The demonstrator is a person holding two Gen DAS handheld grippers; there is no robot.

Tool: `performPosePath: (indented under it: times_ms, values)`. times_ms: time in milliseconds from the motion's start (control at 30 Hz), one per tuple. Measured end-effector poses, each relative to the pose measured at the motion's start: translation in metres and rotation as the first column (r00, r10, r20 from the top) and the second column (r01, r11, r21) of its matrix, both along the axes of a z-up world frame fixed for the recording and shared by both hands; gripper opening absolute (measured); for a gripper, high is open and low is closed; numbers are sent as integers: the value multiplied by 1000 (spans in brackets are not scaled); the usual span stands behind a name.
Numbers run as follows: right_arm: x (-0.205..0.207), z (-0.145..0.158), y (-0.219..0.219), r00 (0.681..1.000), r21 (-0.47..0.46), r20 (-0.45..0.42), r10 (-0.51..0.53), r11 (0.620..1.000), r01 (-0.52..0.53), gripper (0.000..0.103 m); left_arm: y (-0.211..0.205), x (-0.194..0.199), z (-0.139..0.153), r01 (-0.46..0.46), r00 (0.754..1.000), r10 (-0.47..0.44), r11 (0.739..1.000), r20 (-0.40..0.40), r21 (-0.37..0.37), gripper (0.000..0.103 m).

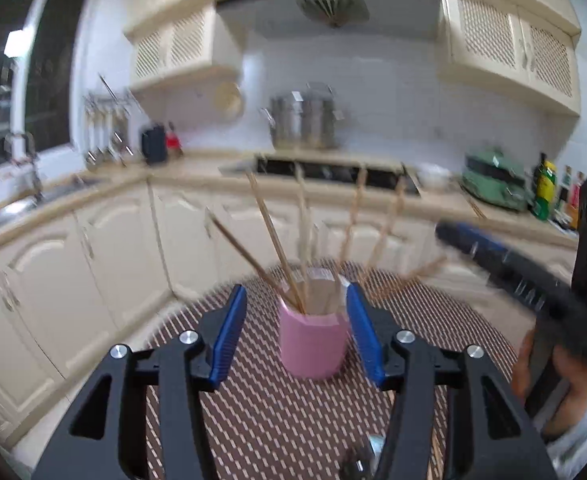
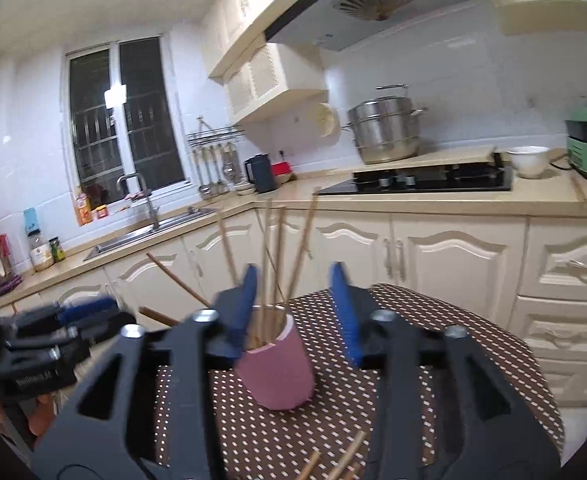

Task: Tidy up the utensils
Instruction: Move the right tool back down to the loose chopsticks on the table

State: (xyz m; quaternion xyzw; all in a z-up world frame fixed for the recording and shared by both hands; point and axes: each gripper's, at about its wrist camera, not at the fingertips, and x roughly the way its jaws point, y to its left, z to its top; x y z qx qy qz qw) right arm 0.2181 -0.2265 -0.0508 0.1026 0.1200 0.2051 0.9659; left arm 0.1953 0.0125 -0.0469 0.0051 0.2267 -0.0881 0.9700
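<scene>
Both tools spread, nothing pinched.
I see pink cup (image 1: 312, 342) of chopsticks (image 1: 274, 236) between left tool (image 1: 296, 334) pads; right tool (image 2: 299, 314) behind it, mid-desk (image 1: 253, 420).

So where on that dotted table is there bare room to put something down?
Bare cloth lies right of the pink cup, toward the tablecloth's far right edge. Crowded: loose chopsticks at the near edge, and both grippers around the cup.

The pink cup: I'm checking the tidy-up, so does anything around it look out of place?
Yes. A few chopsticks lie loose on the patterned table nearest the camera, while the rest stand splayed in the pink cup.
</scene>
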Motion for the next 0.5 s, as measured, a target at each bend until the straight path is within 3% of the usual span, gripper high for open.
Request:
performPosePath:
  times_ms: [67, 167, 267, 333, 400, 500]
  values:
    - [-2, -1, -13, 998, -1, -38, -43, 999, 43, 42, 0, 5, -11, 29, 996, -29, 1000, -86, 1, 51]
    - [-2, -11, -34, 983, -22, -152, -100, 995, 98, 43, -5, 16, -33, 58, 971, -50, 998, -233, 25, 51]
    - [3, -27, -39, 955, -82, -271, -122, 991, 104, 44, -13, 27, -60, 84, 919, -68, 996, -388, 27, 51]
    - [5, -42, -39, 922, -129, -363, -132, 988, 90, 44, -22, 33, -76, 124, 868, -117, 992, -482, -16, 51]
    - [4, -59, -41, 884, -149, -446, -136, 986, 77, 44, -30, 40, -87, 137, 839, -141, 989, -525, -46, 51]
    - [1, -78, -42, 833, -165, -536, -139, 985, 58, 44, -48, 51, -102, 155, 793, -139, 988, -593, -23, 51]
